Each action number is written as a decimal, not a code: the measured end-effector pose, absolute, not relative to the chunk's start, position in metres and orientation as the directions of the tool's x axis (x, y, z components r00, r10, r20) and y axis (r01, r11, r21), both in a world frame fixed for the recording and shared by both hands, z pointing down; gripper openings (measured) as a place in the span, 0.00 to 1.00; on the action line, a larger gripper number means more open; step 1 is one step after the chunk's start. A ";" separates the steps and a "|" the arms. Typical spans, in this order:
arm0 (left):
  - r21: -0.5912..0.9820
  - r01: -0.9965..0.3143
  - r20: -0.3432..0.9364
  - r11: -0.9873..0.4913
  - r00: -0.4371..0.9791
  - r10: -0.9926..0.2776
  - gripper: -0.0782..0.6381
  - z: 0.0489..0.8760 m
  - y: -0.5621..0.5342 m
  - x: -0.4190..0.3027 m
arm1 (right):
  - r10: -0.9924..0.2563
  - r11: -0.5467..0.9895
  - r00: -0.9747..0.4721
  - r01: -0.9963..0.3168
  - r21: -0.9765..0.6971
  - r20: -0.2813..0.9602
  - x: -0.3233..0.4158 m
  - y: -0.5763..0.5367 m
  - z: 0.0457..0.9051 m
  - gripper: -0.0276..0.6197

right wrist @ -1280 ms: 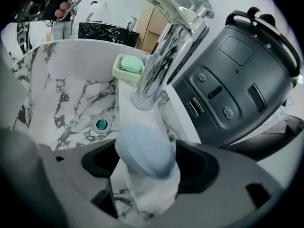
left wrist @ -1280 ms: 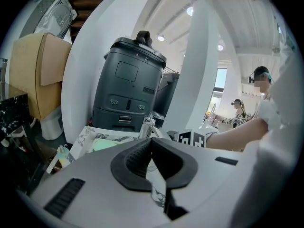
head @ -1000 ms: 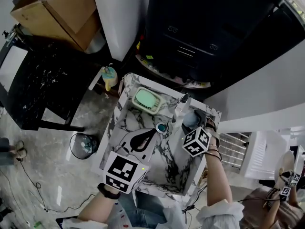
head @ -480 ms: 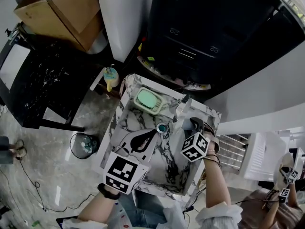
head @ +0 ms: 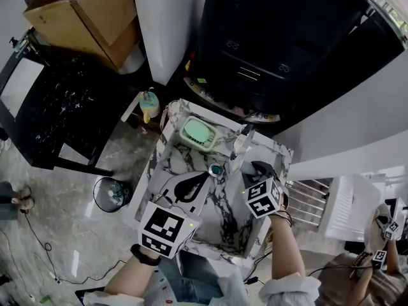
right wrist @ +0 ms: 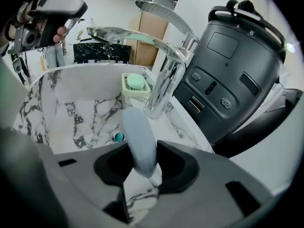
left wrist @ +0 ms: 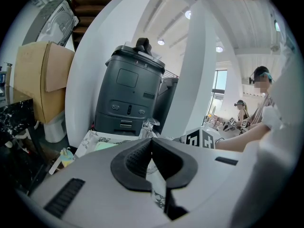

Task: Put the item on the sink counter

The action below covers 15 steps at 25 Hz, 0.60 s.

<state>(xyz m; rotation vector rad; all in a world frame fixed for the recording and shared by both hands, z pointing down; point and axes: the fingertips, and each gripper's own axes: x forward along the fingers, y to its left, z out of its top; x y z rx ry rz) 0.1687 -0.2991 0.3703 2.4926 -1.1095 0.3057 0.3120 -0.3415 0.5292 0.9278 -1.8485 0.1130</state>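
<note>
The item is a pale blue-grey oval piece (right wrist: 139, 137). It stands between the jaws of my right gripper (right wrist: 140, 163), which are closing, and both pads press on it. In the head view my right gripper (head: 258, 169) is over the back right corner of the marble sink counter (head: 275, 153), next to the chrome faucet (head: 242, 139), and covers the item. My left gripper (head: 204, 177) hangs over the basin with its jaws shut on nothing, their tips touching (left wrist: 152, 141).
A soap dish with green soap (head: 199, 132) sits on the counter's back left. The drain (head: 216, 169) is in the basin. Behind the sink stands a big black appliance (head: 268, 50). There is a waste bin (head: 111, 193) left, a cardboard box (head: 83, 11) and a white rack (head: 344, 209) right.
The pale blue item lay in plain sight on the counter by the faucet; my right gripper's jaws have come over it and closed round it. The left gripper has stayed put.
</note>
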 end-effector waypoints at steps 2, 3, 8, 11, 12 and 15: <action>0.263 -0.746 0.344 -0.612 0.665 -0.663 0.13 0.367 -0.295 0.170 | -0.553 0.691 -0.194 -0.650 0.316 0.810 0.309 -0.339 0.523 0.25; 0.260 -0.746 0.340 -0.614 0.665 -0.665 0.13 0.365 -0.293 0.170 | -0.558 0.686 -0.198 -0.656 0.314 0.806 0.308 -0.338 0.519 0.25; 0.252 -0.750 0.324 -0.612 0.661 -0.677 0.13 0.356 -0.284 0.167 | -0.583 0.657 -0.236 -0.700 0.279 0.778 0.299 -0.328 0.499 0.25; 0.240 -0.749 0.317 -0.617 0.661 -0.680 0.13 0.350 -0.277 0.167 | -0.598 0.637 -0.269 -0.730 0.245 0.755 0.294 -0.318 0.489 0.25; 0.236 -0.751 0.314 -0.617 0.660 -0.683 0.13 0.348 -0.274 0.167 | -0.602 0.632 -0.280 -0.740 0.232 0.748 0.292 -0.313 0.485 0.25; 0.228 -0.759 0.308 -0.609 0.650 -0.695 0.13 0.345 -0.263 0.163 | -0.612 0.626 -0.313 -0.753 0.203 0.727 0.282 -0.299 0.471 0.25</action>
